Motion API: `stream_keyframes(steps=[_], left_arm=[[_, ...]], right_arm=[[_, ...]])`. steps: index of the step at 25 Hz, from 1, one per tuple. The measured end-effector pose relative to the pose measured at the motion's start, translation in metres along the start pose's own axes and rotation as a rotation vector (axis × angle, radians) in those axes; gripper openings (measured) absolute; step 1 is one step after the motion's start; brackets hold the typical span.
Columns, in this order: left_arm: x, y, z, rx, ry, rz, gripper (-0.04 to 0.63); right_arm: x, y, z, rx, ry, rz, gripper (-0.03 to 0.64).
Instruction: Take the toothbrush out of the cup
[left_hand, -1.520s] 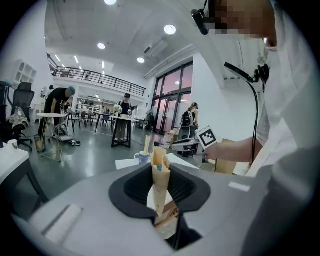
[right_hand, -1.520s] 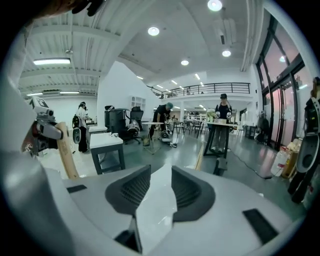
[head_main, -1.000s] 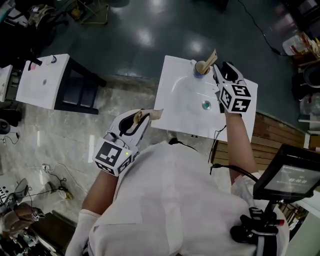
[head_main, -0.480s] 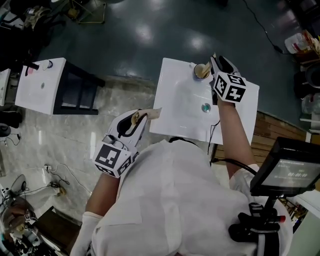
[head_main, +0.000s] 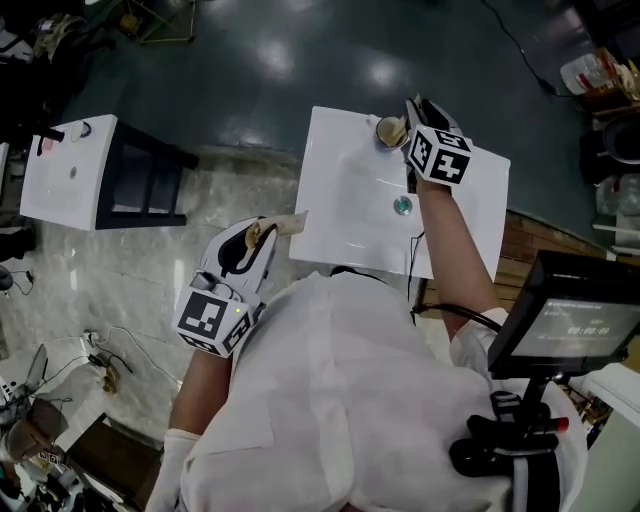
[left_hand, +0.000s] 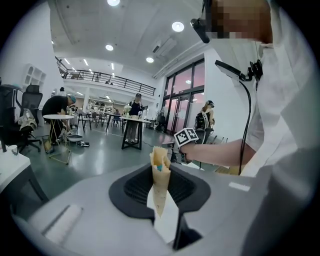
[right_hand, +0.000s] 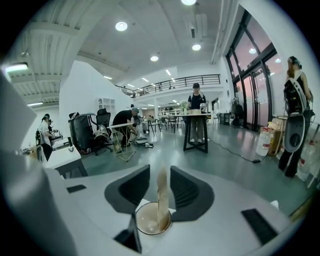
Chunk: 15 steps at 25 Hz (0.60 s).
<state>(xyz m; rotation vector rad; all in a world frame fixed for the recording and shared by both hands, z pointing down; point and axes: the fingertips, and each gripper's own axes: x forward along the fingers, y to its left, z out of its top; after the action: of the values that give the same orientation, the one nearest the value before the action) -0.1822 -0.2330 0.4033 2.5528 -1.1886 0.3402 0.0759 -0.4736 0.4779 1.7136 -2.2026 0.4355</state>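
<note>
The right gripper (right_hand: 160, 181) had its jaws apart at the far rim of the white basin (head_main: 340, 200), and the toothbrush (right_hand: 162, 200) stood in the gap between them, neither pad plainly pressing on it. Its lower end sat in the tan cup (right_hand: 150, 220) just under the jaw tips. Its long axis ran close to upright, with the free end pointing up between the pads and leaning slightly. The left gripper (left_hand: 160, 172) was well apart by the basin's near corner, clamped on a tan item (left_hand: 160, 185) that pointed forward out of its jaws.
</note>
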Motion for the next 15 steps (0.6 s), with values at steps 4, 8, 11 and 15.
stream_keyframes(steps=[4,8,11,15], left_arm=[[-0.005,0.000,0.000,0.004,-0.001,0.012,0.074],[-0.009,0.003,0.000,0.004,0.002,0.027,0.074],[-0.011,0.002,0.000,0.009,0.004,0.028,0.074],[-0.011,0.002,0.001,0.016,0.005,0.029,0.074]], right_arm=[[0.001,-0.002,-0.008,0.009,0.012,-0.002,0.126],[0.003,0.000,-0.013,0.007,0.020,0.002,0.117],[0.005,-0.001,-0.018,0.011,0.025,0.001,0.102],[0.005,-0.004,-0.022,0.011,0.026,-0.006,0.066]])
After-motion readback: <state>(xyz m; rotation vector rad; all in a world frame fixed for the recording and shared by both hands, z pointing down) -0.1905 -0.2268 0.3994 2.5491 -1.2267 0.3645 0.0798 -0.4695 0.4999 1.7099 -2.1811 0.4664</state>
